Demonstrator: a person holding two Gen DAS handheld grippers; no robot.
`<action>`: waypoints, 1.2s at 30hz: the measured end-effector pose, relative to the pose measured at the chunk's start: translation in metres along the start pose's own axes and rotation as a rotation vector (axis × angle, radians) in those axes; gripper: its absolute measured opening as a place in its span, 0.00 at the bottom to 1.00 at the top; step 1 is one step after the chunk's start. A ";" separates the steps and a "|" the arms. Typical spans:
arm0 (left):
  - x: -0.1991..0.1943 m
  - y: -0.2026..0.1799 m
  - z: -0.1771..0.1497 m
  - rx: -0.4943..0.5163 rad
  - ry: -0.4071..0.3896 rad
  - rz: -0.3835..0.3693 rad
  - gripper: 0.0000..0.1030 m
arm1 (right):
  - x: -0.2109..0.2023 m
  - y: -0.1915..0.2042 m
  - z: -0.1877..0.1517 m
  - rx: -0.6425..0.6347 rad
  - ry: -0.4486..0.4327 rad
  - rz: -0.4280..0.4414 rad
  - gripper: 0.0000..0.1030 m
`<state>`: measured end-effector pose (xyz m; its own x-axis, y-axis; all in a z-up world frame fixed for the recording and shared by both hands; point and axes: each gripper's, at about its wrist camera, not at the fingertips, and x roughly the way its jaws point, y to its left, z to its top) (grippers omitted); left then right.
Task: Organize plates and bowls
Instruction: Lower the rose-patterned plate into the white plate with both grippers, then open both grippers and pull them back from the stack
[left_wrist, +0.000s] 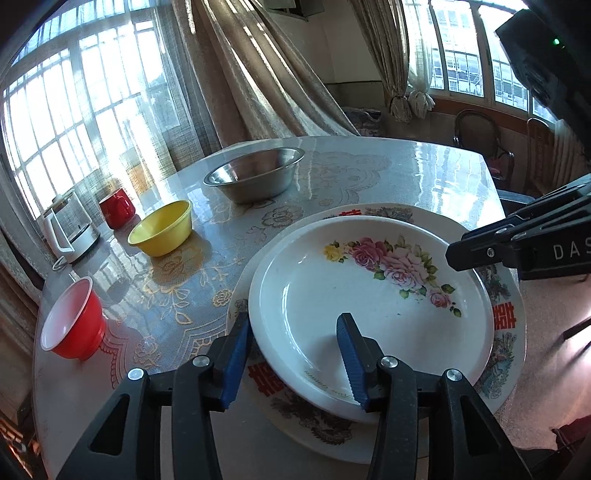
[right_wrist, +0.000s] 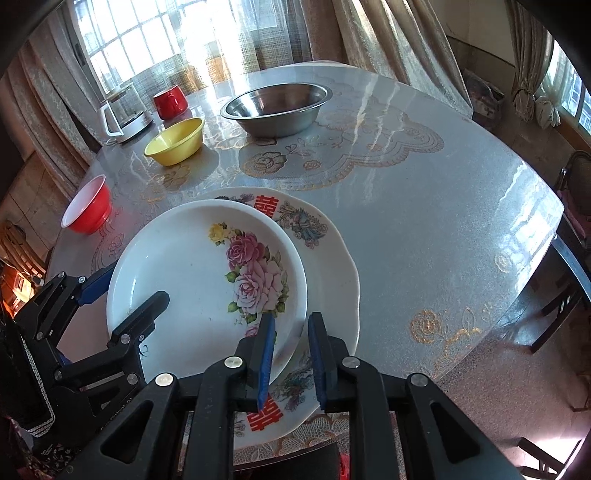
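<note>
The left gripper (left_wrist: 293, 354) stood open astride the rose plate's (left_wrist: 351, 295) rim, while the right gripper (right_wrist: 291, 354) pinched that plate's opposite rim atop the larger plate (right_wrist: 332, 273).

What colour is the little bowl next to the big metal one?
Yellow. The small bowl beside the steel bowl shows best in the left wrist view.

Red double-happiness characters printed on the rim of the large plate (right_wrist: 332, 258): one at its far edge beyond the rose plate (right_wrist: 192, 280), one at its near edge. Faint cursive lettering on the rose plate's near rim, too small to read. White letters "DAS", cut off, on the right tool (left_wrist: 458, 254).
</note>
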<state>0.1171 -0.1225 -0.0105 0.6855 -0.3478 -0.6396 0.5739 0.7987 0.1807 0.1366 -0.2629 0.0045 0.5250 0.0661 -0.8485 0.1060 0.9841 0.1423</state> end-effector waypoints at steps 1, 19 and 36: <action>-0.001 0.000 0.000 -0.001 -0.005 -0.017 0.48 | -0.002 -0.001 -0.001 0.004 -0.014 0.020 0.19; -0.014 0.064 0.004 -0.361 -0.106 -0.141 0.70 | -0.006 -0.002 -0.001 0.049 -0.068 0.157 0.21; -0.007 0.112 -0.006 -0.605 -0.107 -0.034 0.87 | 0.007 -0.046 0.064 0.156 -0.162 0.154 0.38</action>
<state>0.1737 -0.0273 0.0096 0.7304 -0.4007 -0.5532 0.2622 0.9123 -0.3146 0.1890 -0.3186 0.0249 0.6722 0.1732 -0.7199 0.1366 0.9266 0.3505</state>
